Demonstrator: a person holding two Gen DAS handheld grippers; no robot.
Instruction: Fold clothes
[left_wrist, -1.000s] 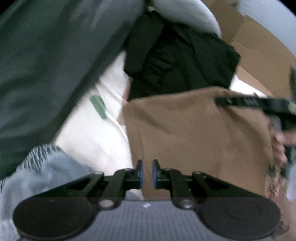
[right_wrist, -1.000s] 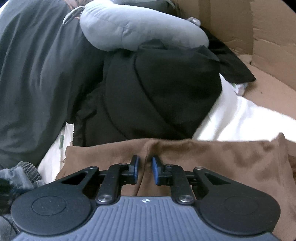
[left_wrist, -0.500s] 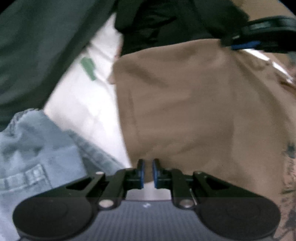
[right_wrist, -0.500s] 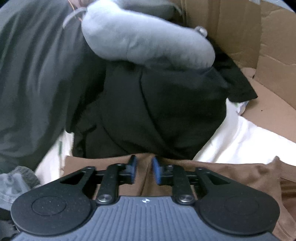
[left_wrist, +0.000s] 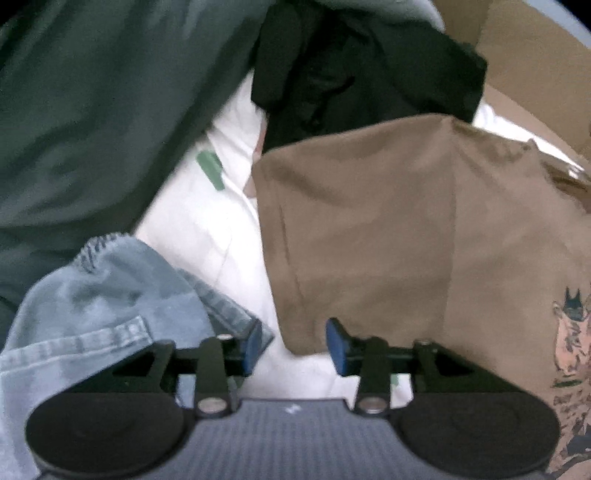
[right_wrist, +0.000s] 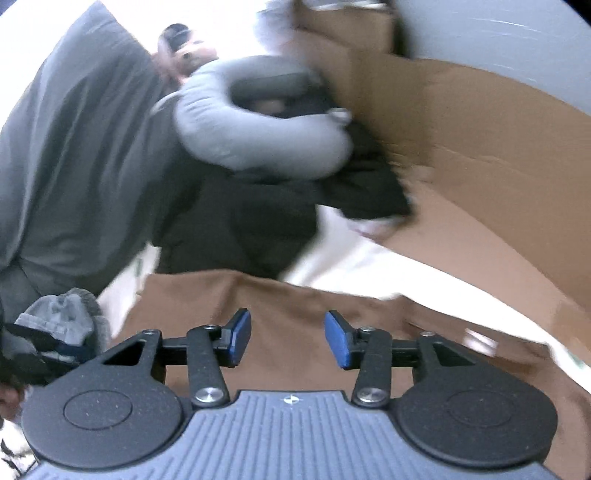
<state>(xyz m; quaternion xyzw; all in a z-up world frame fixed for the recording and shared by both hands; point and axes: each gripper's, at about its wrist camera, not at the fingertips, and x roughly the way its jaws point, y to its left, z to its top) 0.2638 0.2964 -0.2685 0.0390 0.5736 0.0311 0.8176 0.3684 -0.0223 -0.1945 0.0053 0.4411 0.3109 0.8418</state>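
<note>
On white sheet (left_wrist: 192, 221), brown shirt (left_wrist: 388, 229) lies folded, flat. Left gripper (left_wrist: 293, 343) jaws just opened, apart over shirt's corner, nothing between. Right gripper (right_wrist: 288, 338) jaws just opened, apart above shirt, empty. Jeans (left_wrist: 92, 302) beside left.

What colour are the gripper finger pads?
Blue pads; clearest in the right wrist view.
</note>
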